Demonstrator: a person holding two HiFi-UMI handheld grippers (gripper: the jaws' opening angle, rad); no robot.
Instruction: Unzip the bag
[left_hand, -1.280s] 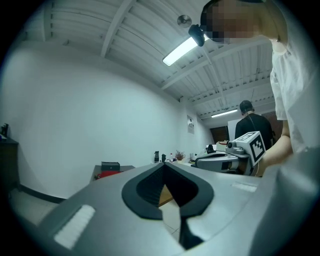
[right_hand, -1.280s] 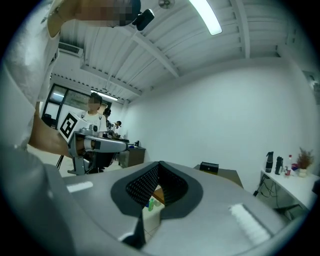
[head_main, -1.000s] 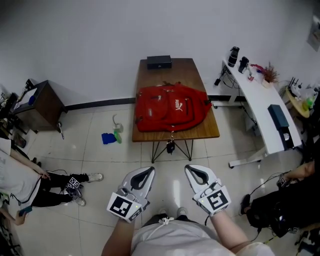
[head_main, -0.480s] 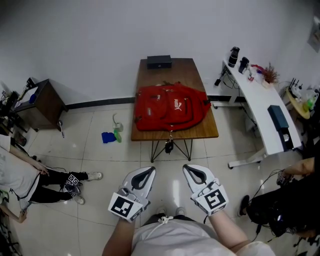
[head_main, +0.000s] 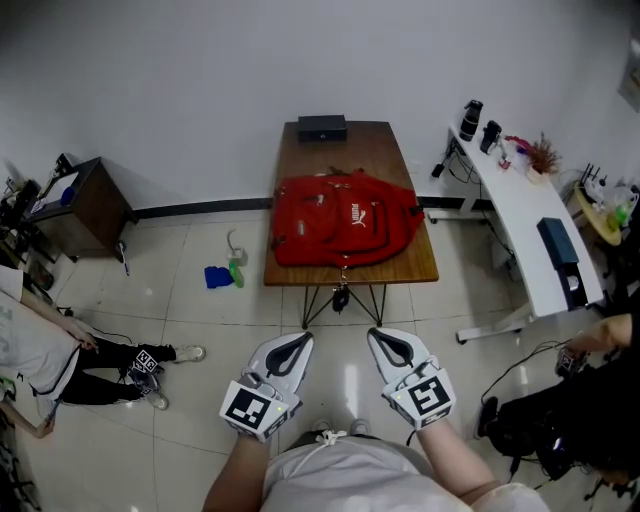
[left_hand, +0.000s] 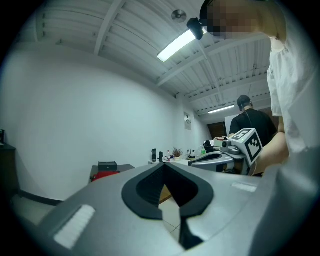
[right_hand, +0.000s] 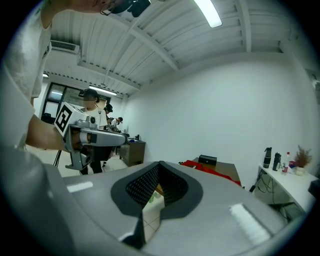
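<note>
A red backpack (head_main: 340, 220) lies flat on a small wooden table (head_main: 350, 145) across the room, its front pocket facing up and a strap end dangling over the near edge. Both grippers are held close to my body, far short of the table. The left gripper (head_main: 301, 340) is shut with nothing in it, and so is the right gripper (head_main: 378, 336). In the left gripper view the left gripper (left_hand: 163, 165) points toward the backpack (left_hand: 104, 175). In the right gripper view the right gripper (right_hand: 160, 163) points at the backpack (right_hand: 212, 170).
A black box (head_main: 321, 127) sits at the table's far end. A long white desk (head_main: 520, 205) with bottles stands to the right, a dark cabinet (head_main: 88, 205) to the left. Blue and green items (head_main: 221, 275) lie on the tiled floor. People (head_main: 45, 355) sit at both sides.
The view has shifted slightly, so the table sits a little lower in frame. Both grippers stay shut and in nearly the same place.
</note>
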